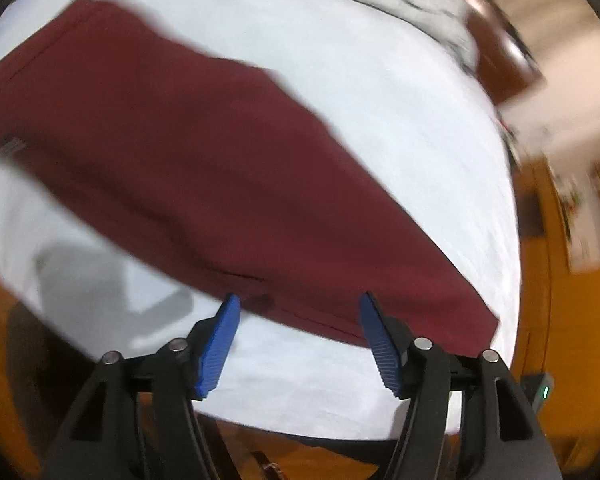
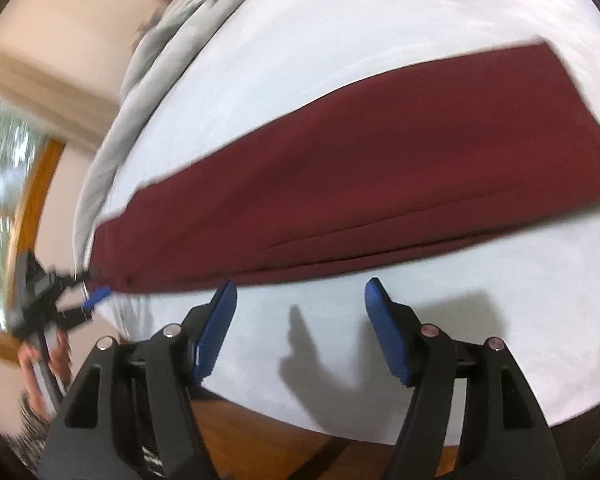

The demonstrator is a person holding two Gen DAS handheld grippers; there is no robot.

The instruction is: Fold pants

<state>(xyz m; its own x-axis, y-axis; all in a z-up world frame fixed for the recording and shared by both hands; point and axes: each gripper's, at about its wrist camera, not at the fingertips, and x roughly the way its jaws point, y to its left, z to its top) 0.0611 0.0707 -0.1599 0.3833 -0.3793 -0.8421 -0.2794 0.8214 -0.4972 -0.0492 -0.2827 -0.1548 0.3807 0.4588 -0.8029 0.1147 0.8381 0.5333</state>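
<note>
Dark red pants [image 1: 188, 152] lie flat on a white-sheeted bed [image 1: 380, 100], folded lengthwise into one long strip. In the left wrist view my left gripper [image 1: 298, 304] is open and empty, hovering just above the near edge of the pants toward the narrow hem end. In the right wrist view the pants [image 2: 380, 184] stretch from lower left to upper right. My right gripper [image 2: 300, 292] is open and empty, just short of their near edge. The left gripper [image 2: 88, 300] shows at the far left by the hem end.
A grey blanket [image 2: 148, 64] lies along the far edge of the bed. A wooden floor [image 1: 572, 320] lies beyond the mattress edge. A window with a wooden frame [image 2: 24, 200] is at the left. The person's hand [image 2: 48, 360] holds the other gripper.
</note>
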